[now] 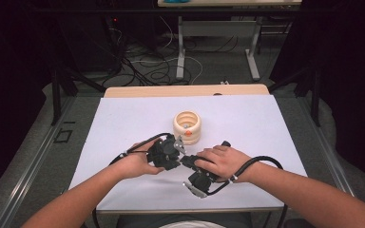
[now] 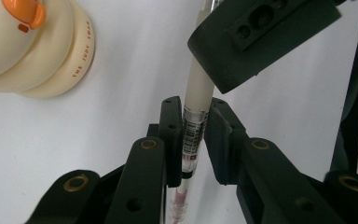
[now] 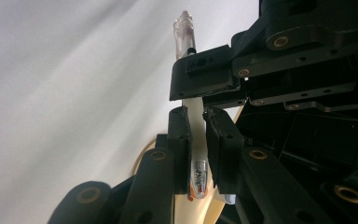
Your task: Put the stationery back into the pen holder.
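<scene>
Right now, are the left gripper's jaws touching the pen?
Touching. The left gripper view shows the left gripper with both jaws pressed against the pen.

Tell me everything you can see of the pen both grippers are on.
The pen is slim, with a cream grip sleeve, a clear barrel carrying a barcode label, and a clear pinkish end. It looks like plastic. Both grippers clamp it: the left gripper on the labelled barrel, the right gripper on the cream section. It is held off the white table, near the cream ringed duck holder.
</scene>
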Action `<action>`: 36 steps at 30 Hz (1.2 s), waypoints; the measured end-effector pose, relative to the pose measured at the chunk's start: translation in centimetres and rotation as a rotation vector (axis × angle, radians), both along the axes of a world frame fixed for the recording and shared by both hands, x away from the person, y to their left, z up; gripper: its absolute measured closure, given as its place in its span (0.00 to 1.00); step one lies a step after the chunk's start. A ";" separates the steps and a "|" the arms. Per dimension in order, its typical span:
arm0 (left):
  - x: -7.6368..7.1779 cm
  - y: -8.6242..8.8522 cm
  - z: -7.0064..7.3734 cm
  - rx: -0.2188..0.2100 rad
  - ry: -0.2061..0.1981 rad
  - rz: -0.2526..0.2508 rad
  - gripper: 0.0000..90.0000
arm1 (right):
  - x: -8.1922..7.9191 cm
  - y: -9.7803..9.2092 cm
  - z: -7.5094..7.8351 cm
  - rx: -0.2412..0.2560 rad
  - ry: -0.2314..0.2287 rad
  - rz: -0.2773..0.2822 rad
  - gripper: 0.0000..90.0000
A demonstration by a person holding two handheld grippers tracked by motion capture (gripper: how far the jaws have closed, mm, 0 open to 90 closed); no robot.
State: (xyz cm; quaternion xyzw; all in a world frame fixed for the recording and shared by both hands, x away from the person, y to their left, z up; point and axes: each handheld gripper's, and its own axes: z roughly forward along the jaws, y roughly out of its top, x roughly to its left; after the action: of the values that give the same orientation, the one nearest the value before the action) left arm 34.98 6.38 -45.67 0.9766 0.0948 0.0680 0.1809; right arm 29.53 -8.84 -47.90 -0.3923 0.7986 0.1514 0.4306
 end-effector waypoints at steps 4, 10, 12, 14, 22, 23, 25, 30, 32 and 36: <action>0.0 0.0 0.0 0.011 -0.003 -0.013 0.87 | 0.0 0.1 0.0 -0.004 0.001 -0.001 0.90; 0.0 0.1 0.0 0.011 -0.006 -0.021 0.87 | 0.0 0.1 0.0 -0.003 0.001 -0.003 0.90; 0.0 0.1 0.0 0.010 -0.005 -0.020 0.87 | 0.1 0.1 0.1 -0.003 0.003 -0.005 0.90; 0.0 0.1 0.0 0.008 0.005 -0.012 0.88 | 0.1 0.2 0.0 0.000 0.007 -0.015 0.89; 0.4 0.5 -0.2 -0.017 0.009 0.035 0.88 | 0.0 0.5 0.2 0.027 0.015 -0.046 0.77; 0.4 0.6 -0.2 -0.020 0.010 0.039 0.88 | 0.0 0.4 0.1 0.043 0.021 -0.050 0.76; 0.6 0.7 -0.3 -0.020 0.006 0.042 0.88 | 0.1 0.5 0.2 0.050 0.038 -0.069 0.73; 1.0 1.0 -0.2 -0.020 -0.001 0.069 0.88 | 0.3 0.5 0.6 0.120 0.114 -0.141 0.68; 1.1 1.2 0.0 -0.025 -0.008 0.079 0.88 | 0.4 0.5 0.6 0.125 0.111 -0.152 0.67; 1.3 1.5 0.3 -0.039 -0.018 0.098 0.88 | 0.5 0.4 0.7 0.128 0.102 -0.171 0.65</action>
State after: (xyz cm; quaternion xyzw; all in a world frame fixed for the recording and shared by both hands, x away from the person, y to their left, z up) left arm 36.28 7.88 -45.39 0.9664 0.1424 0.0835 0.1971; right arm 30.01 -8.46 -47.17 -0.2860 0.8388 0.1845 0.4249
